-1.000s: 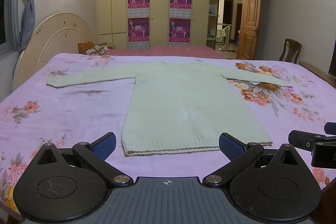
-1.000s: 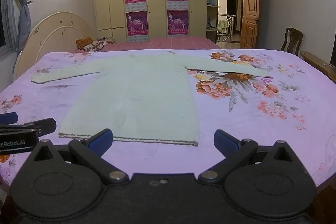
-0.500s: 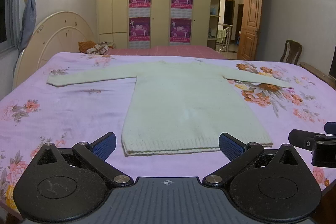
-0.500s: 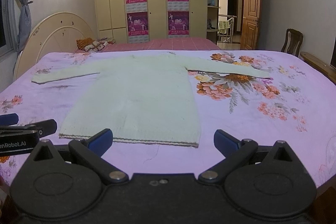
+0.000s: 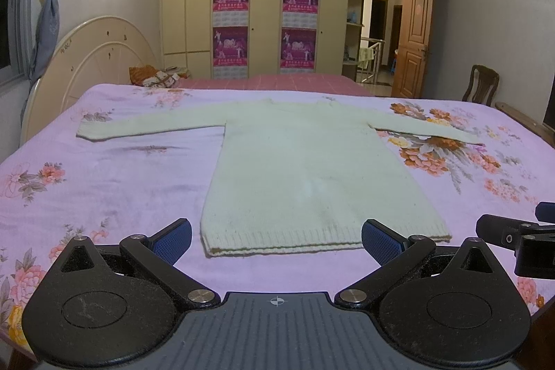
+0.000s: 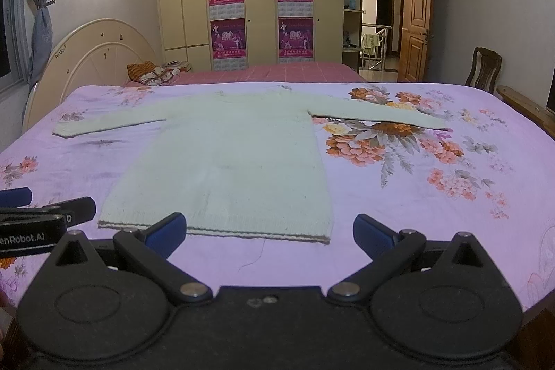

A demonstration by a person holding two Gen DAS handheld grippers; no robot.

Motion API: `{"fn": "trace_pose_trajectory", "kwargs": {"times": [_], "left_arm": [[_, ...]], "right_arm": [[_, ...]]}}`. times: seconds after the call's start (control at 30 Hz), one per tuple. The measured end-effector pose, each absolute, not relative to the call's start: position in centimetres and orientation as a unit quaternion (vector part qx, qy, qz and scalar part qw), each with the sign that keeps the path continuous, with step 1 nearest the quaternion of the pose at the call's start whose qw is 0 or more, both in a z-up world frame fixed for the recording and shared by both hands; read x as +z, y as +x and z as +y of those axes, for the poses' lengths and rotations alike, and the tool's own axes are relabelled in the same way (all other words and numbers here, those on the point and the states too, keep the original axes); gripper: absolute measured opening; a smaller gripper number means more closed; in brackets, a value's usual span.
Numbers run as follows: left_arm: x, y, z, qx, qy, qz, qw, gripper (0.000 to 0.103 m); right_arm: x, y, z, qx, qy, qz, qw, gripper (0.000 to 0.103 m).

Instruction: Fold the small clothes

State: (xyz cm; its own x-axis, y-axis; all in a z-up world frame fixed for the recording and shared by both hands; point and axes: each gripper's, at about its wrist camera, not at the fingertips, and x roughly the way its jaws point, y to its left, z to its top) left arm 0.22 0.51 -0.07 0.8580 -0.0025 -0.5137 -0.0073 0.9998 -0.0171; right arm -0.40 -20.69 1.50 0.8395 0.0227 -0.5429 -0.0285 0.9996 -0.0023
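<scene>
A pale cream knitted sweater (image 5: pixel 312 169) lies flat on the bed with both sleeves spread out sideways; it also shows in the right wrist view (image 6: pixel 229 162). Its ribbed hem faces me. My left gripper (image 5: pixel 276 240) is open and empty, just short of the hem. My right gripper (image 6: pixel 269 233) is open and empty, in front of the hem's right corner. Each gripper shows at the edge of the other's view: the right one in the left wrist view (image 5: pixel 517 238) and the left one in the right wrist view (image 6: pixel 41 217).
The bed has a lilac floral sheet (image 5: pixel 104 182). A cream headboard (image 5: pixel 90 65) stands at the left. A second bed with a pink cover (image 5: pixel 277 82), a wardrobe, a wooden chair (image 5: pixel 482 89) and an open door lie beyond.
Both grippers have crept slightly closer to the sweater's hem. The sweater has not moved and both grippers stay open.
</scene>
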Motion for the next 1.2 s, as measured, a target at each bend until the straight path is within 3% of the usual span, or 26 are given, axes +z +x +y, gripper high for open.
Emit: {"fn": "trace_pose_trajectory", "kwargs": {"times": [1.2], "left_arm": [[-0.9,4.0,0.6,0.002,-0.013,0.286,0.958,0.103]], "right_arm": [[0.9,2.3,-20.6,0.017,-0.011,0.293,0.956,0.102]]}}
